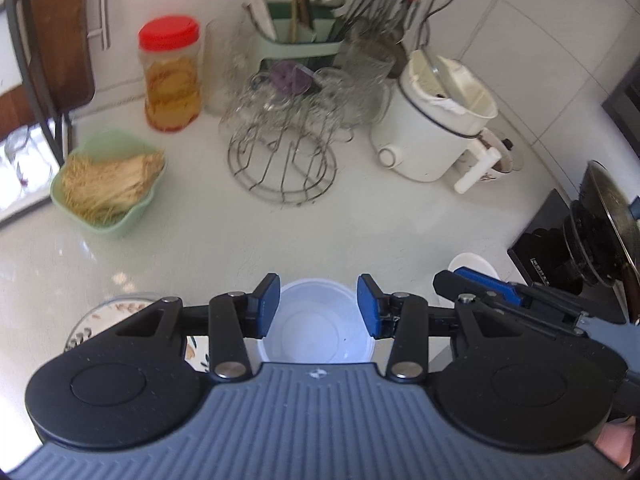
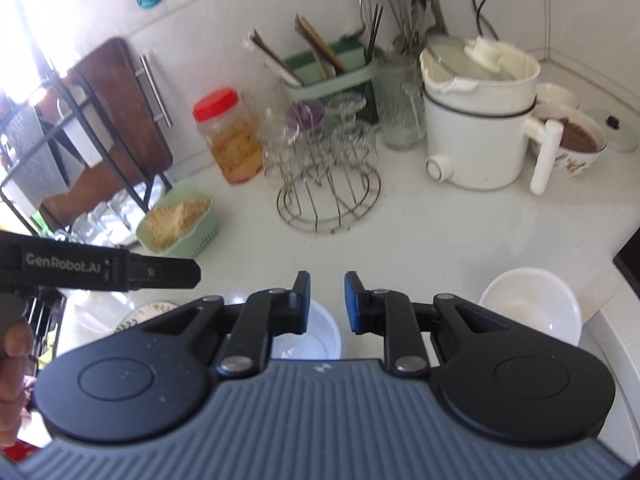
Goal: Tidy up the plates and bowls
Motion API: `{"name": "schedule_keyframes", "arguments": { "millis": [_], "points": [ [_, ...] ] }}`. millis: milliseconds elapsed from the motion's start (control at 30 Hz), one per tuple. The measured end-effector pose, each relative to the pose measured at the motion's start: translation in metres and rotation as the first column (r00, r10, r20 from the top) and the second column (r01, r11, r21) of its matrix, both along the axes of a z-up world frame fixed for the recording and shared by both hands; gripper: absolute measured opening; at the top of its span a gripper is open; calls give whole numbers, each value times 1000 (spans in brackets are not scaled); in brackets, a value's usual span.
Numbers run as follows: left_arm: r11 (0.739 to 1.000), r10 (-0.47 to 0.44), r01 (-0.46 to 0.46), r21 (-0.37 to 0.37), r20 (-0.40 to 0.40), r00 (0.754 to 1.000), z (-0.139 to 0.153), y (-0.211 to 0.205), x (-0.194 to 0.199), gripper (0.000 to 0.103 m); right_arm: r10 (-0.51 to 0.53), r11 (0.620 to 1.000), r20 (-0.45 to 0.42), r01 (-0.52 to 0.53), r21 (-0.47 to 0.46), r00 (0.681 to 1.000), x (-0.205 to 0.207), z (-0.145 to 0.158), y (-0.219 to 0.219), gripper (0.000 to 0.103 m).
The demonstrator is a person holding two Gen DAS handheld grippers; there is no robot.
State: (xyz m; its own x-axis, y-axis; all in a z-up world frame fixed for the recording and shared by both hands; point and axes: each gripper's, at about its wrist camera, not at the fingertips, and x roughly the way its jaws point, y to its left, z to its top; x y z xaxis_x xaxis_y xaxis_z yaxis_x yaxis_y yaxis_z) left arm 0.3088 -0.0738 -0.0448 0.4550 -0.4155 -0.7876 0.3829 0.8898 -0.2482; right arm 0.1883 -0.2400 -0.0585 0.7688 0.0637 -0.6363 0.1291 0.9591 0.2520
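Note:
A clear plastic bowl (image 1: 320, 328) stands on the white counter (image 1: 280, 232), below the gap of my left gripper (image 1: 318, 304). That gripper is open, its blue pads (image 1: 268, 304) apart and holding nothing. A patterned plate (image 1: 108, 314) lies to the bowl's left. My right gripper (image 2: 326, 300) hovers with a narrow gap between its pads and nothing in it. Below it shows the clear bowl (image 2: 320, 338), and a white bowl (image 2: 532, 308) sits to its right. In the left wrist view the right gripper (image 1: 442, 280) reaches in from the right, in front of the white bowl (image 1: 472, 264).
Further back stand a green basket of dry strands (image 1: 108, 184), a red-lidded jar (image 1: 172, 76), a wire rack with glasses (image 1: 280, 136), a white electric pot (image 1: 432, 120) and a utensil holder (image 1: 300, 36). A black cooktop with a pan (image 1: 592, 240) is at the right.

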Motion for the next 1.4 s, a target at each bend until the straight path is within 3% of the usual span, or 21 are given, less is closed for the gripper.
{"name": "schedule_keyframes", "arguments": {
  "millis": [533,1400],
  "points": [
    [994,-100,102,-42,52,994,-8,1,-17,48,-113,993,84,115,-23,990,-38,0,5,23],
    [990,-126,133,-53,112,986,-3,-1,-55,48,-177,983,145,183,-32,973,-73,0,0,23]
  ]
}}
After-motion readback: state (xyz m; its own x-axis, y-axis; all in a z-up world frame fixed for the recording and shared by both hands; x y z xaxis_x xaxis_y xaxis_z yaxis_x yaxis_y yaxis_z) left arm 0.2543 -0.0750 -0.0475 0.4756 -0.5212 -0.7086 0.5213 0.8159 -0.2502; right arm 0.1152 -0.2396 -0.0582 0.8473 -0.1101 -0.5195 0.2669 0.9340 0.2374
